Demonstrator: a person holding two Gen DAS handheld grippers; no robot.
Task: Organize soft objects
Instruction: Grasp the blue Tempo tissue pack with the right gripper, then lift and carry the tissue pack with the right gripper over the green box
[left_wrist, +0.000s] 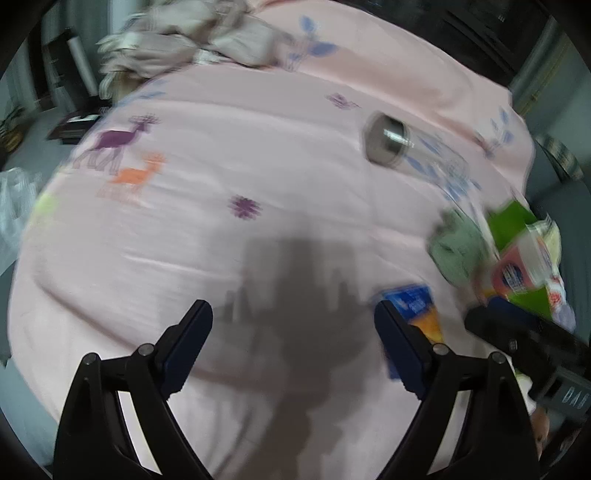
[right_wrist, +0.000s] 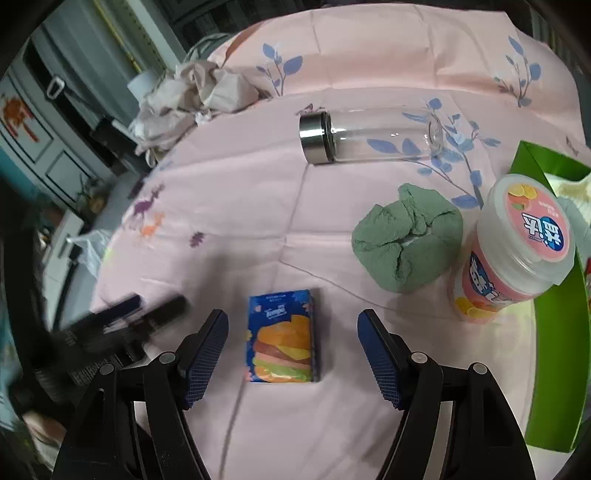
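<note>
A blue tissue pack with a burger picture (right_wrist: 282, 336) lies flat on the pink bedsheet (right_wrist: 258, 206), between the open fingers of my right gripper (right_wrist: 292, 338), which is empty. A rolled green cloth (right_wrist: 406, 236) lies to its far right. My left gripper (left_wrist: 293, 325) is open and empty over bare sheet; the tissue pack (left_wrist: 417, 306) lies just past its right finger, and the green cloth (left_wrist: 458, 251) is further right. The left gripper also shows blurred at the left of the right wrist view (right_wrist: 122, 321).
A clear glass bottle with a steel cap (right_wrist: 369, 136) lies on its side at the back. A pink plastic tub (right_wrist: 517, 251) leans against a green box (right_wrist: 554, 295) at the right. Crumpled beige fabric (right_wrist: 192, 99) sits at the far left corner. The bed edge drops off at left.
</note>
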